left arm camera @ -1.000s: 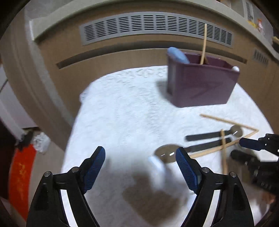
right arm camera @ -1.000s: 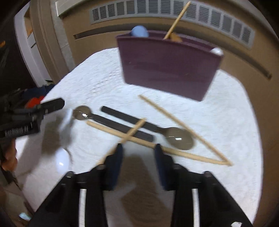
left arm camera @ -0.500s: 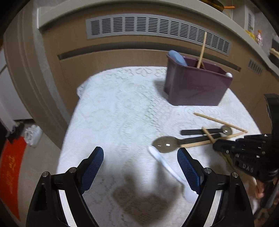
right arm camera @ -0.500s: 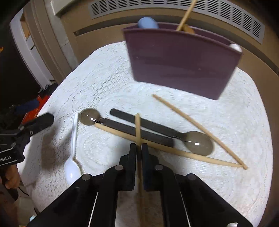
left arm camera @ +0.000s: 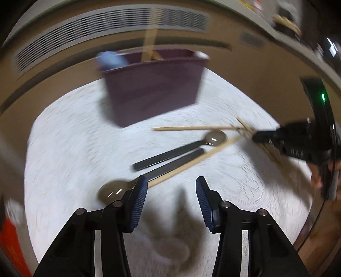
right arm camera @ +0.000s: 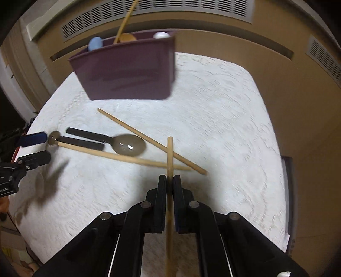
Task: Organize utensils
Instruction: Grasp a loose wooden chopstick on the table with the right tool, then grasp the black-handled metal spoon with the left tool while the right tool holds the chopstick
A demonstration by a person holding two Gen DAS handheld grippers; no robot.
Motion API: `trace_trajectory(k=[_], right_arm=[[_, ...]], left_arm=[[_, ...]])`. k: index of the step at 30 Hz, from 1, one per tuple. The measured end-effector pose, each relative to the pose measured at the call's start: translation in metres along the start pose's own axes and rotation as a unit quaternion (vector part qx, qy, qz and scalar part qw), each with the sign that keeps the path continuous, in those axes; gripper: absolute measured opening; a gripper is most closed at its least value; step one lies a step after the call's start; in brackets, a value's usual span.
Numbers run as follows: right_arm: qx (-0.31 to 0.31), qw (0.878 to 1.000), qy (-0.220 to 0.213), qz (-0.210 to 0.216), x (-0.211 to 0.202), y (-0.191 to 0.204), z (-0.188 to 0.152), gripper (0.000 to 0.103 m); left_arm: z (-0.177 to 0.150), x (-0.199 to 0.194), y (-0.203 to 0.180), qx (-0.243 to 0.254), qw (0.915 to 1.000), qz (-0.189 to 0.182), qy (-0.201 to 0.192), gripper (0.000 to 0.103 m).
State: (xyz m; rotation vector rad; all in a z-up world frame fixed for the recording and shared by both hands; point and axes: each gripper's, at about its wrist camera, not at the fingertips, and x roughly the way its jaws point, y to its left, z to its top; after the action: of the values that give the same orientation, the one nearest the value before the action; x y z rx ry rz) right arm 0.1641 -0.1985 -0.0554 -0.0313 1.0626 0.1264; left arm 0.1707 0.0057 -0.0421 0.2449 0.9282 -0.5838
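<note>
My right gripper (right arm camera: 169, 183) is shut on a wooden chopstick (right arm camera: 169, 153), held above the white tablecloth (right arm camera: 223, 127). Two more chopsticks (right arm camera: 149, 138) and two black-handled spoons (right arm camera: 127, 146) lie crossed in front of it. The purple utensil bin (right arm camera: 127, 68) stands behind, holding a blue spoon, a white spoon and a wooden stick. My left gripper (left arm camera: 171, 191) is open and empty, just above the cloth, its left finger beside the nearer spoon's bowl (left arm camera: 113, 190). The left wrist view is blurred; the right gripper (left arm camera: 294, 142) shows at its right edge.
A beige cabinet with vent grilles (right arm camera: 170, 12) runs behind the table. The table's edges fall off at left and right. The left gripper (right arm camera: 32, 149) shows at the right wrist view's left edge. Something red (left arm camera: 10, 240) lies on the floor at left.
My right gripper closed on a chopstick and lifted it, swinging right. My left gripper moved right toward the spoons and narrowed its opening. The white spoon has left both views.
</note>
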Motion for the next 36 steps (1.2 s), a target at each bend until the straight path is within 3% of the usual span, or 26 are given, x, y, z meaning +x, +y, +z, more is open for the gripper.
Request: trace_trajectory(k=[4,12,16,21,26,29,31,34,36], right_arm=[[0.004,1.000,-0.003,0.000,-0.002,-0.007,-0.010,0.005],[0.008,1.000,-0.004,0.019,-0.001,-0.008,-0.020,0.006],[0.007,1.000,-0.005,0.024,0.000,-0.006,-0.018,0.007],[0.006,1.000,-0.005,0.023,0.000,-0.004,-0.018,0.008],[0.004,1.000,-0.003,0.019,0.000,-0.003,-0.018,0.009],[0.002,1.000,-0.002,0.017,-0.001,-0.004,-0.018,0.009],[0.001,1.000,-0.003,0.016,-0.002,-0.004,-0.019,0.009],[0.000,1.000,-0.004,0.016,-0.002,-0.006,-0.022,0.010],[-0.001,1.000,-0.004,0.016,-0.002,-0.006,-0.022,0.010]], left_arm=[[0.020,0.023,-0.007,0.048,0.9977,-0.012,0.045,0.048],[0.026,0.040,0.031,-0.010,0.9964,0.005,0.084,0.048],[0.016,0.041,0.035,-0.040,0.9934,-0.029,0.104,0.048],[0.008,0.036,0.011,-0.026,0.9889,-0.082,0.122,0.048],[0.009,0.037,-0.017,0.007,0.9847,-0.114,0.131,0.048],[0.014,0.038,-0.019,0.001,0.9818,-0.130,0.139,0.048],[0.021,0.038,-0.015,-0.008,0.9849,-0.115,0.129,0.048],[0.027,0.036,-0.012,0.020,0.9924,-0.052,0.110,0.048],[0.026,0.040,-0.020,0.042,0.9903,-0.055,0.120,0.048]])
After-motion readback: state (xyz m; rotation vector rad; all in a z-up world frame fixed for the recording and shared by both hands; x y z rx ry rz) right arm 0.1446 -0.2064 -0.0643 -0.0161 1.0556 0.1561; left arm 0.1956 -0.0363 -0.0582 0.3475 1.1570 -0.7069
